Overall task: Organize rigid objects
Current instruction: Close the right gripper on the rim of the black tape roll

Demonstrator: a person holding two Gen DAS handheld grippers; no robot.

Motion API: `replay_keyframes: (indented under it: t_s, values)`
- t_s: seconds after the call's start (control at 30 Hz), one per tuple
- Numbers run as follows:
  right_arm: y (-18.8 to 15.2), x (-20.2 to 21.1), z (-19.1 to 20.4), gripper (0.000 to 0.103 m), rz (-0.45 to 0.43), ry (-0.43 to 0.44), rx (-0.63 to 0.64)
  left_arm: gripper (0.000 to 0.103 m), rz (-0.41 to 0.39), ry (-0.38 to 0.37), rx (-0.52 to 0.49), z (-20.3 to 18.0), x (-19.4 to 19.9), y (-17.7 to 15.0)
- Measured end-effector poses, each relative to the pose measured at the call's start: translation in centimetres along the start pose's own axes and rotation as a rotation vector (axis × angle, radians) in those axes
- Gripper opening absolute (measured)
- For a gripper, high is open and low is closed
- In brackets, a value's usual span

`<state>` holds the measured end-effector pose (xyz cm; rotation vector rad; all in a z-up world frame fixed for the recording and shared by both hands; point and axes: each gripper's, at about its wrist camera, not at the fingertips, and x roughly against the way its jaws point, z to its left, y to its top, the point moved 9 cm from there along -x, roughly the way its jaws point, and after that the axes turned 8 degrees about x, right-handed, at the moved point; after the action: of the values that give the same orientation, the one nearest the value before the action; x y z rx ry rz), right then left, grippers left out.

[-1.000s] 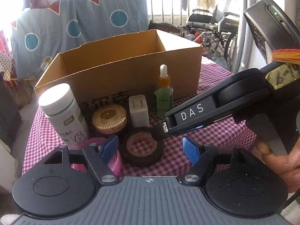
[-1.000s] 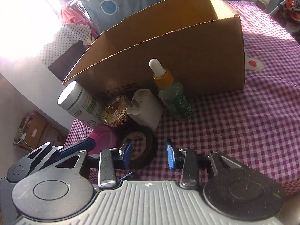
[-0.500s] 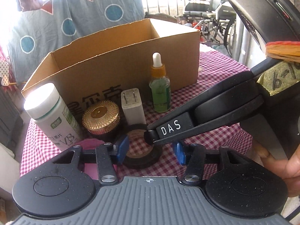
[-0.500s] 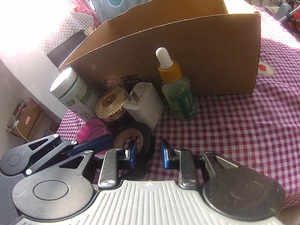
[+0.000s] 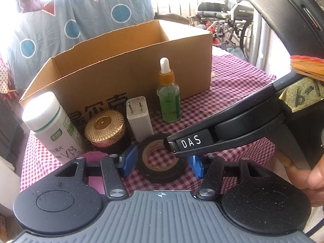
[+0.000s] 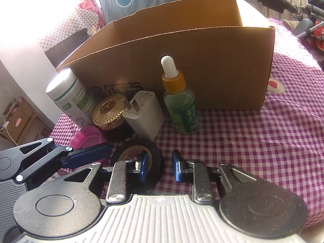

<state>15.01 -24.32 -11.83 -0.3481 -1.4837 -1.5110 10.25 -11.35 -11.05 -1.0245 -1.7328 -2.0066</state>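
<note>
A black tape roll (image 5: 162,174) (image 6: 139,141) lies flat on the checked tablecloth (image 6: 253,151). My left gripper (image 5: 162,163) straddles the whole roll, a blue pad close to each side, and its jaws are opening. My right gripper (image 6: 160,167) comes in from the right: one finger stands inside the roll's hole, the other outside its right wall, with a strip of cloth showing between wall and pad. In the left wrist view its black finger marked DAS (image 5: 190,141) reaches the hole's far edge.
Behind the tape stand a white pill bottle (image 5: 52,125), a gold-lidded jar (image 5: 104,127), a white charger (image 5: 138,117) and a green dropper bottle (image 5: 169,99), before an open cardboard box (image 5: 121,70). A pink object (image 6: 89,138) lies at left. A hand (image 5: 309,172) holds the right gripper.
The left jaws narrowed around the tape, then widened a little. The right jaws drew closer together and its finger went down into the roll's hole.
</note>
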Motion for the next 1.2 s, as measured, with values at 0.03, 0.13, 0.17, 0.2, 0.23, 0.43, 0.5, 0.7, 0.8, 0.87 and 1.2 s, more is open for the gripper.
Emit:
replay_keyframes:
  t_s: [0.03, 0.13, 0.17, 0.2, 0.23, 0.43, 0.5, 0.7, 0.8, 0.87, 1.2]
  values:
    - [-0.1, 0.2, -0.3, 0.027, -0.002, -0.005, -0.010, 0.062, 0.011, -0.006, 0.000, -0.1, -0.3, 0.0]
    - [-0.6, 0.9, -1.4, 0.027, -0.010, -0.022, -0.036, 0.064, 0.042, -0.027, -0.002, -0.5, -0.9, -0.1]
    - [-0.7, 1.1, -1.7, 0.027, -0.012, -0.023, -0.044, 0.066, 0.046, -0.033, -0.001, -0.7, -1.0, -0.1]
    - [-0.8, 1.3, -2.1, 0.027, -0.016, -0.024, -0.055, 0.067, 0.052, -0.040, -0.002, -0.8, -1.2, 0.0]
    - [-0.9, 1.4, -2.3, 0.027, -0.017, -0.025, -0.064, 0.067, 0.059, -0.048, -0.004, -1.0, -1.3, 0.0]
    - [-1.5, 2.2, -3.8, 0.027, -0.030, -0.020, -0.101, 0.068, 0.105, -0.074, -0.014, -2.2, -2.5, -0.2]
    - [-1.7, 2.4, -4.0, 0.027, -0.035, -0.012, -0.108, 0.068, 0.112, -0.080, -0.015, -2.5, -2.9, -0.2]
    - [-1.8, 2.5, -4.2, 0.027, -0.051, 0.003, -0.117, 0.068, 0.118, -0.084, 0.018, -2.5, -3.5, 0.3]
    - [-1.7, 2.5, -4.0, 0.027, -0.056, 0.004, -0.110, 0.066, 0.113, -0.086, 0.036, -2.4, -3.6, 0.5]
    - [-1.8, 2.6, -4.0, 0.027, -0.060, 0.006, -0.115, 0.066, 0.109, -0.083, 0.036, -2.4, -3.6, 0.5]
    - [-1.8, 3.1, -3.6, 0.024, -0.063, 0.012, -0.134, 0.066, 0.099, -0.090, 0.031, -3.0, -3.3, 0.7]
